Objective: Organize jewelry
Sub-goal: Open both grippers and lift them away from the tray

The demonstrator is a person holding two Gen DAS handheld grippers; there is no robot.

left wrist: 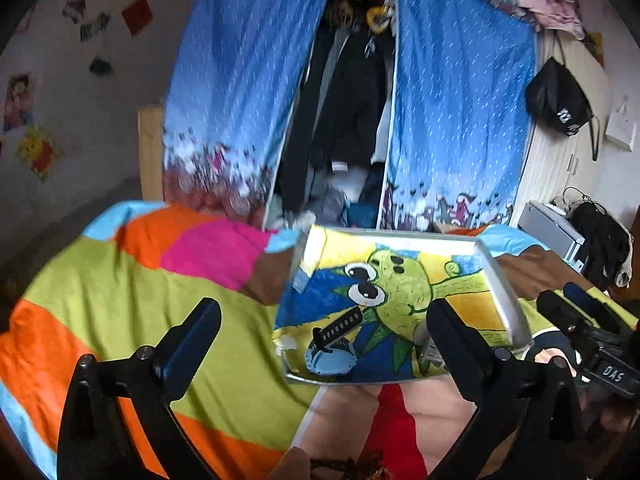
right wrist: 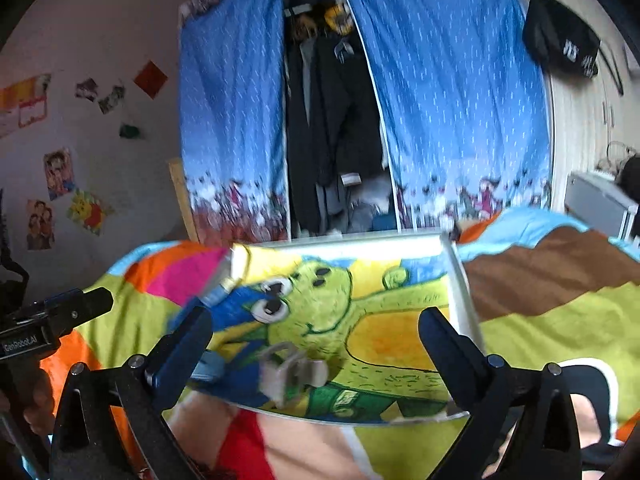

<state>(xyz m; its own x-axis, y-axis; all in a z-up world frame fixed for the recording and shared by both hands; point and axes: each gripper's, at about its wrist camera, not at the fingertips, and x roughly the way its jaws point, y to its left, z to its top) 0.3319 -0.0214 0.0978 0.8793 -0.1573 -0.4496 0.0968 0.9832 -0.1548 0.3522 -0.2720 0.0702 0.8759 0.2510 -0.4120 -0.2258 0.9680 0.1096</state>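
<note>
Watch [left wrist: 331, 350] with black strap and a pale grey piece [right wrist: 294, 372] already lie in the painted tray [left wrist: 502, 292] on the bed [left wrist: 120, 300], both tongs [left wrist: 324, 336] [right wrist: 316, 344] wide and empty above, so sorting looks near done

"GenRobot.AI" on left gripper [right wrist: 56, 322]

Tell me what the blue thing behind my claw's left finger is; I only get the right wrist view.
Observer: It's a watch with a blue case and a black strap, lying in the tray near its front edge.
Operator: Is the left claw holding anything?
Observer: No. The left claw is open, with nothing between its fingers.
</note>
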